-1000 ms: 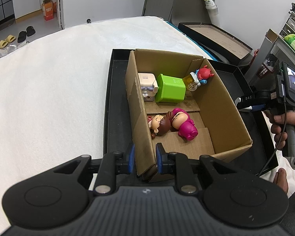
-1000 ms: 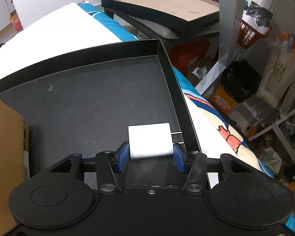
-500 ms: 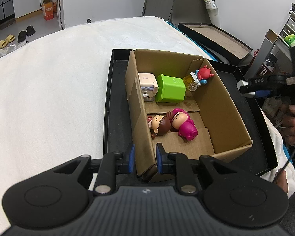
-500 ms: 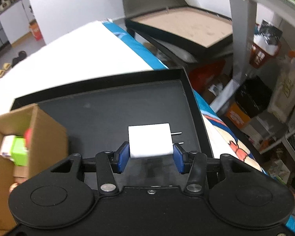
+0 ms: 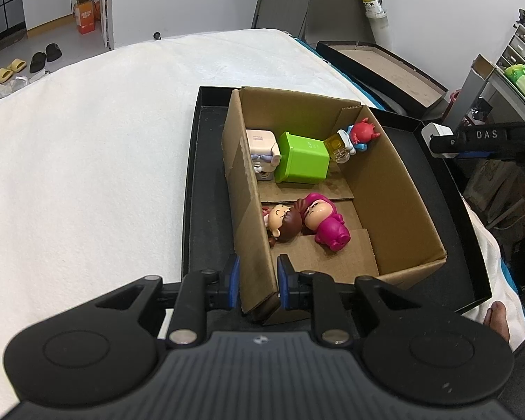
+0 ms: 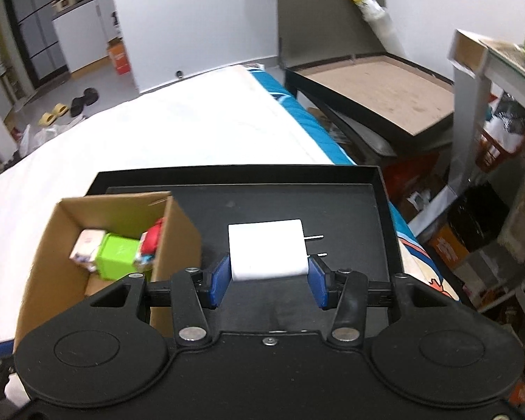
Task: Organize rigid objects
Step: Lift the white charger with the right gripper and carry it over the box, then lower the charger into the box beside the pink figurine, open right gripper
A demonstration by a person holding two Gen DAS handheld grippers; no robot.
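A cardboard box [image 5: 395,182] stands on a black tray [image 5: 210,192] on a white bed. My left gripper [image 5: 257,285] is shut on the box's near left wall. Inside lie a green block [image 5: 302,157], a pale cube toy [image 5: 260,143], a red figure [image 5: 362,131], a brown-haired doll [image 5: 283,222] and a pink doll [image 5: 323,218]. My right gripper [image 6: 267,280] is shut on a white plug charger [image 6: 267,250], held in the air above the tray [image 6: 332,203], right of the box [image 6: 178,231]. The charger also shows in the left wrist view [image 5: 435,133].
The white bed [image 5: 87,157] spreads to the left. A second black tray with a brown base [image 6: 378,87] stands beyond the bed's right edge. Shelves and clutter [image 6: 490,161] fill the right side. Slippers [image 5: 28,63] lie on the floor far left.
My right gripper has risen with the charger and turned left, so the box comes into its view. The left gripper has stayed on the box wall.
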